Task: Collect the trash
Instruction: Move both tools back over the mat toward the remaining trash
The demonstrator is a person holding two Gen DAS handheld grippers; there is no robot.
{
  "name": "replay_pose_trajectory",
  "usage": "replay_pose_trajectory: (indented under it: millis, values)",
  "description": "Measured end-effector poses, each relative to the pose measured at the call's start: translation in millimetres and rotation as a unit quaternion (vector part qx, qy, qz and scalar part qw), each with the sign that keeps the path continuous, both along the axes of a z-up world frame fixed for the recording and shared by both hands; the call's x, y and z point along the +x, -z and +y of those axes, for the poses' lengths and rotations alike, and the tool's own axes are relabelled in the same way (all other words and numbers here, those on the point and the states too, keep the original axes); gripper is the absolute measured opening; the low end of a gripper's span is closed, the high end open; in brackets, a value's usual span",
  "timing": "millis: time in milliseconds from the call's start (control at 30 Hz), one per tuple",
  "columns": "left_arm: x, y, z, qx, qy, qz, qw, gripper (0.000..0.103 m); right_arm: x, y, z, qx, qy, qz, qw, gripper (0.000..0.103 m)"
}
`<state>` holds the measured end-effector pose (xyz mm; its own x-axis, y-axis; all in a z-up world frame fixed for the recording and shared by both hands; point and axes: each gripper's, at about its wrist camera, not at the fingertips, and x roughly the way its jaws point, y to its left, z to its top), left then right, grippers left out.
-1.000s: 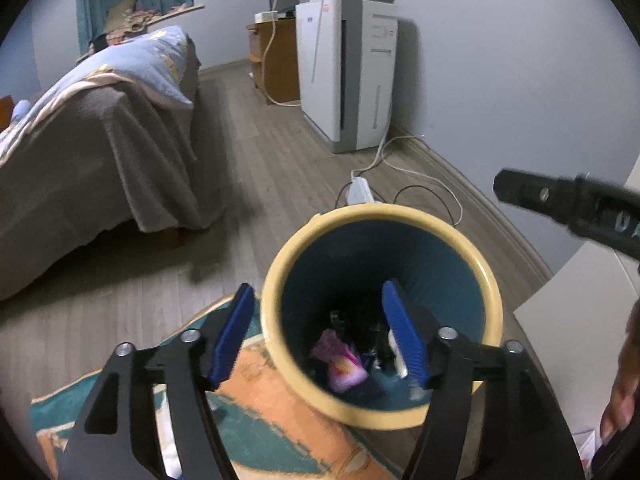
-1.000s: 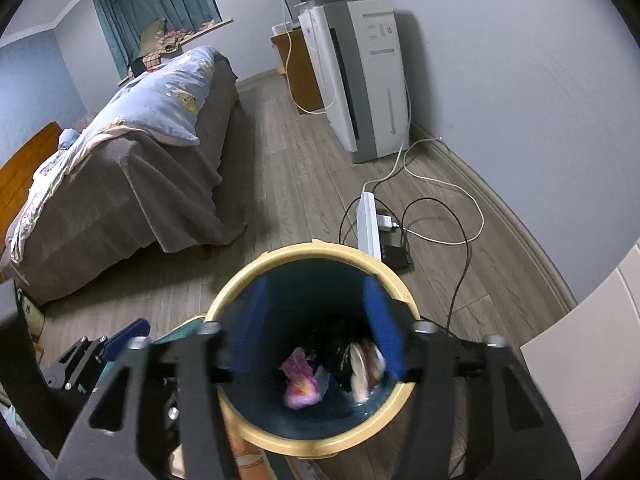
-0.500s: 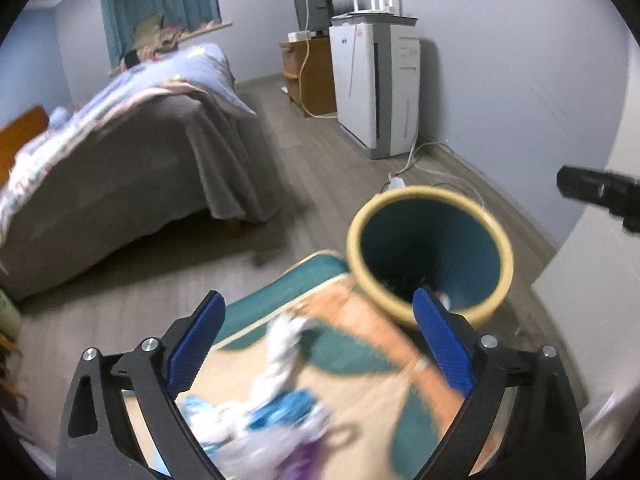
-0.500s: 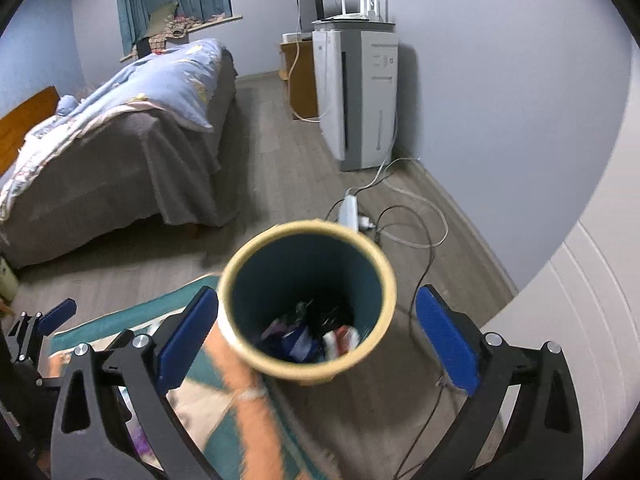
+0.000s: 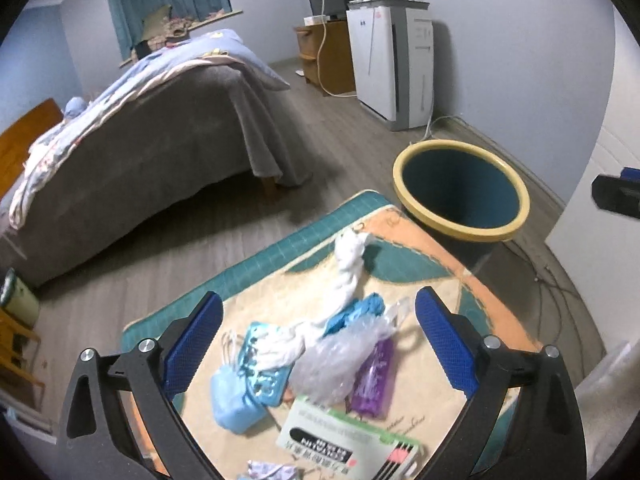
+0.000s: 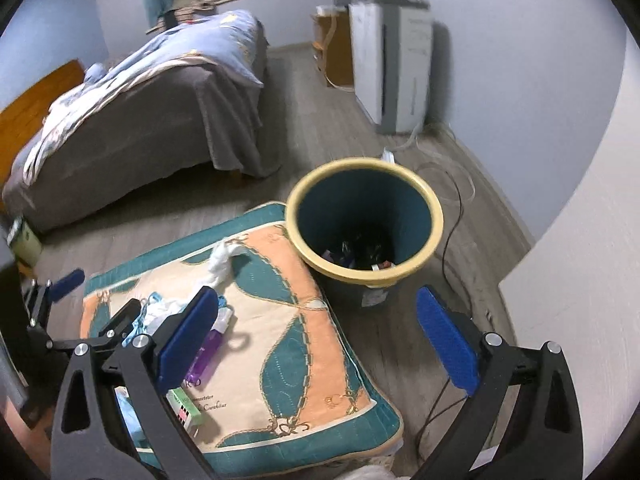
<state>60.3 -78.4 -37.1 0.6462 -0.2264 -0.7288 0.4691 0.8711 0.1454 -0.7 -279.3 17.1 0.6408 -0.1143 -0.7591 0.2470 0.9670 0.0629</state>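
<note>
A teal bin with a yellow rim [image 5: 460, 188] [image 6: 365, 216] stands on the floor beside a teal and orange mat [image 5: 420, 252] [image 6: 280, 344]; scraps lie at its bottom. On the mat lies trash: a white twisted tissue [image 5: 350, 256], a clear plastic bag [image 5: 344, 360], a purple packet [image 5: 374, 380], a light blue mask [image 5: 234, 398], and a white and green box [image 5: 344, 436]. My left gripper [image 5: 320, 344] is open and empty above the pile. My right gripper [image 6: 318, 340] is open and empty, above the mat's edge near the bin.
A bed with a grey cover and blue quilt [image 5: 140, 120] fills the left. A white air purifier [image 5: 390, 60] and a wooden cabinet [image 5: 330, 60] stand by the far wall. Cables and a power strip [image 6: 448, 184] lie behind the bin. A white panel [image 6: 580, 240] is on the right.
Both grippers have pulled back from over the bin and opened wider. The left one has swung left over the trash pile on the mat.
</note>
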Motion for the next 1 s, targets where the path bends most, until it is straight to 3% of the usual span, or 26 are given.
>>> replay_pose_trajectory:
  millis: [133,233,367,533,833,1000]
  values:
    - [-7,-1,23,-0.001,-0.006,0.004,1.0000,0.096,-4,-3,38,-0.037,-0.039,-0.005,0.999,0.097]
    - [-13,6,42,0.026,-0.015,0.010,0.9995,0.096,-12,-7,49,-0.047,-0.043,-0.016,0.998,0.097]
    - [-17,9,66,0.030,-0.031,0.017,0.9989,0.096,-19,-8,53,-0.039,-0.034,-0.018,0.999,0.097]
    - [-18,1,91,-0.007,-0.062,0.019,0.9979,0.096,-17,-1,60,-0.023,-0.029,-0.004,0.999,0.097]
    - [-16,5,111,-0.002,-0.087,0.023,0.9959,0.096,-7,15,83,-0.010,-0.054,0.012,0.998,0.097]
    - [-17,7,127,0.003,-0.105,0.022,0.9942,0.096,8,30,98,-0.028,-0.079,0.028,0.996,0.097]
